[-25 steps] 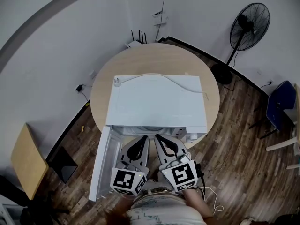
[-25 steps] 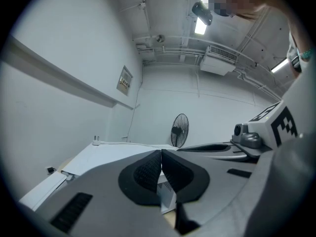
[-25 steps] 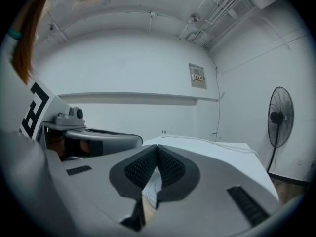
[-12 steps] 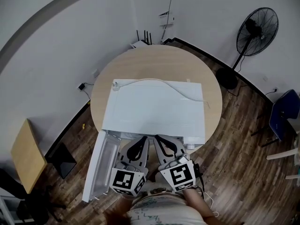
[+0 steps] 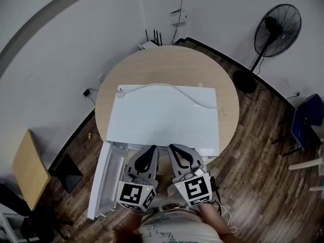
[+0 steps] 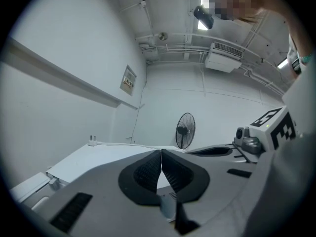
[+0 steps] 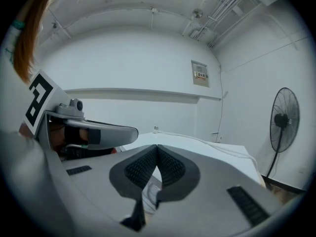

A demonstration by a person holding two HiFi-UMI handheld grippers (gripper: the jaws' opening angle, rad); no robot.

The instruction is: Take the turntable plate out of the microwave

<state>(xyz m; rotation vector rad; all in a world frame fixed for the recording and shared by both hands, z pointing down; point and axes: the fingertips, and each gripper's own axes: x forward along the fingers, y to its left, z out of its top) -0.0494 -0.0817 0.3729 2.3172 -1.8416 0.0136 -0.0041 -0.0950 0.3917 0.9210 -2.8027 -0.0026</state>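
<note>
A white microwave [image 5: 164, 115] stands on a round wooden table [image 5: 172, 65], and its door [image 5: 104, 181] is swung open to the left. The top panel hides the inside, so no turntable plate is visible in any view. My left gripper [image 5: 153, 147] and right gripper [image 5: 170, 146] sit side by side at the open front, both shut and empty. In the left gripper view the jaws [image 6: 161, 152] meet over the microwave top [image 6: 94, 154]. The right gripper view shows the same: jaws [image 7: 157, 146] closed, with the microwave top [image 7: 202, 149] beyond them.
The microwave's power cord [image 5: 167, 87] lies across its top. A black standing fan [image 5: 276, 29] is at the far right and a blue chair [image 5: 306, 120] at the right edge. A wooden side table [image 5: 28, 171] stands to the left on the wood floor.
Both grippers have moved a little forward to the microwave's open front. Their jaws stayed shut. The door hangs open as before.
</note>
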